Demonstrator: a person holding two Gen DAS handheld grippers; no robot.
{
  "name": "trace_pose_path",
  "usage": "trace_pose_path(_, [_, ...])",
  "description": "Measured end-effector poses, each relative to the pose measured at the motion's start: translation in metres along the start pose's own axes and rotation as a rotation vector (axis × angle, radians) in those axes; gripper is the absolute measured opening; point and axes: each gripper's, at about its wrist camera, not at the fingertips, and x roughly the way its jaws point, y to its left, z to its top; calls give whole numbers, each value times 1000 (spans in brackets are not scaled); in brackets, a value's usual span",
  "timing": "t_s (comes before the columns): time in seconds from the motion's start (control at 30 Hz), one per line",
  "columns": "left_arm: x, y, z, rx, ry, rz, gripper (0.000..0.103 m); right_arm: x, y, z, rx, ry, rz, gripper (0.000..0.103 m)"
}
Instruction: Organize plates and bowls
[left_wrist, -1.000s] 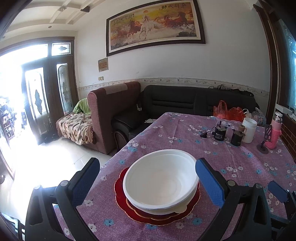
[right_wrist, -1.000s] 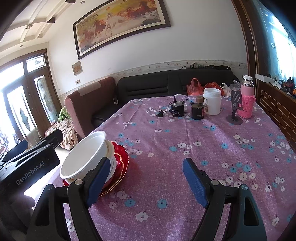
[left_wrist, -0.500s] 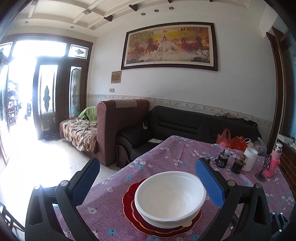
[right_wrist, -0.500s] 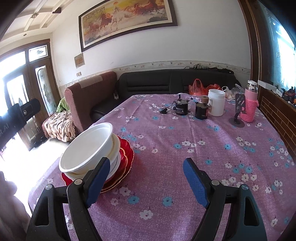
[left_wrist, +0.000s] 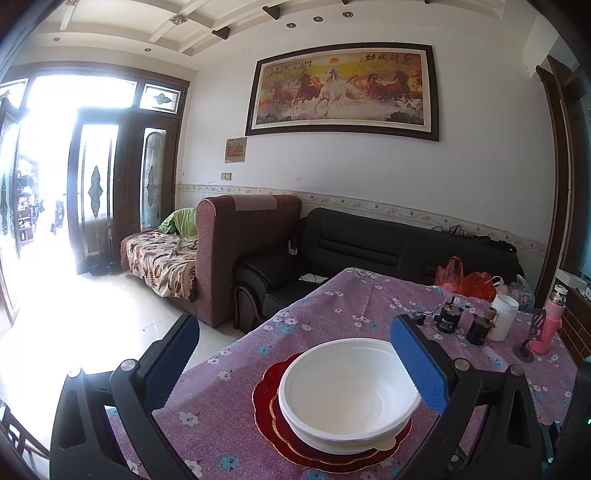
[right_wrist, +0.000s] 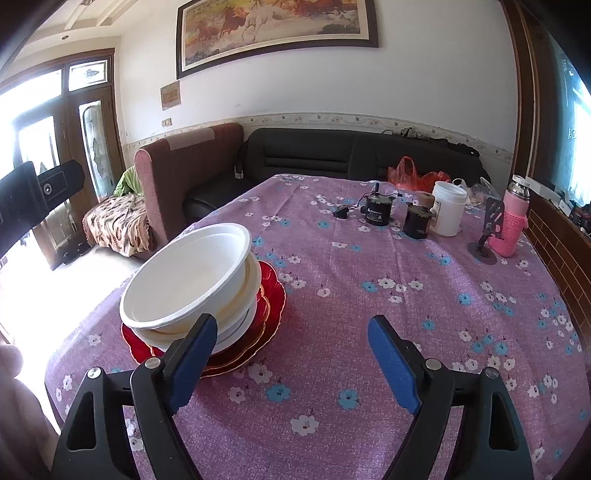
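Up close, the right gripper (right_wrist: 291, 362) hangs low over the purple flowered tablecloth (right_wrist: 369, 295) with its blue-padded jaws spread wide and nothing between them but bare cloth; its left pad stands in front of the stack's near edge, and whether it touches I cannot tell. The jaws have just been opening a little further. The left gripper (left_wrist: 295, 365) also has its jaws wide apart, holding nothing; its right pad shows in front of the bowl's rim, and its left pad is off past the table's edge, over the floor.

Just beyond them sits the stack: a white bowl (left_wrist: 347, 391) nested in another white bowl (right_wrist: 236, 325), resting on scalloped red plates (right_wrist: 269, 299) with gold edging, near the table's left edge in the right wrist view. The top bowl sits tilted in that view.

Further across the table, well apart from the stack, stands a cluster of small things: a black canister (right_wrist: 377, 210), a dark jar (right_wrist: 417, 221), a white tub (right_wrist: 447, 208), a pink bottle (right_wrist: 511, 221) and a small black stand (right_wrist: 487, 232) beside it.

Behind the table are a black sofa (left_wrist: 369, 243), a maroon armchair (left_wrist: 229, 251), a red plastic bag (left_wrist: 465, 280), and on the wall a framed horse painting (left_wrist: 343, 88)
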Motion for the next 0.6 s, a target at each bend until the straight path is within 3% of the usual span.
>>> trace_pose_path(0.2, [-4,7,-4,-4,-1,-13,103,6,6,2,-14,14,9,87])
trace_pose_path(0.37, [20,8,-10,-14,156,-137,103,9,17,3,-32,26,24,87])
trace_pose_path(0.47, [35,11,-18,-29,231,-116,103,12,24,2,-53,41,24,87])
trace_pose_path(0.6, [46,18,-26,-31,274,-88,103,19,31,4,-80,63,4,87])
